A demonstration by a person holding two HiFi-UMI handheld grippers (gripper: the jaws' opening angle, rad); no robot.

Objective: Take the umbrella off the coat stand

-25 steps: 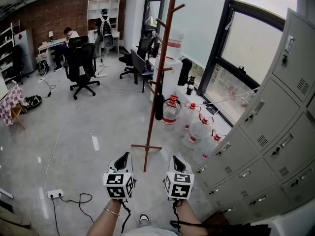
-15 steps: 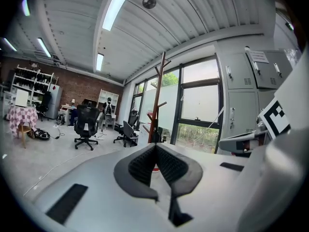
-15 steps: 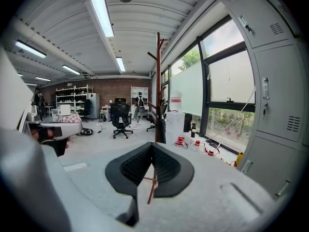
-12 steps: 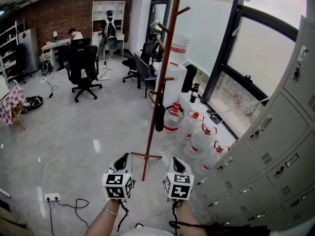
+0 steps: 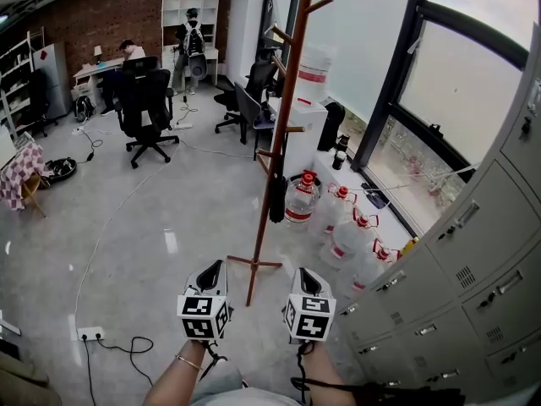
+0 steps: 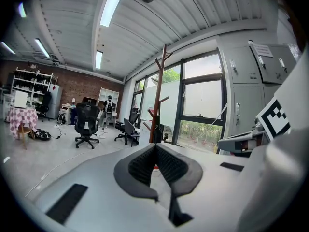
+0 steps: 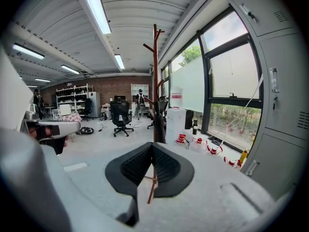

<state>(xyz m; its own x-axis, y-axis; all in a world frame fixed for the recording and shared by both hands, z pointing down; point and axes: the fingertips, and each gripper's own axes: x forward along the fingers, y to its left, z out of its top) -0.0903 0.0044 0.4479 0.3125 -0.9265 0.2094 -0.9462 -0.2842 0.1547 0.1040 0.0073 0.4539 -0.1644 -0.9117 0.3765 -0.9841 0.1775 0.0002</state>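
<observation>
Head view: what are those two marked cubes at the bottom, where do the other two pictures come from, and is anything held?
Each cube is part of a hand-held gripper: left gripper, right gripper. The head view looks down from the person's head. The other two cameras ride on the grippers, looking along their jaws. Both are shut and empty. On the floor ahead stands the coat stand, the black umbrella hanging on it, water bottles beside it.
</observation>
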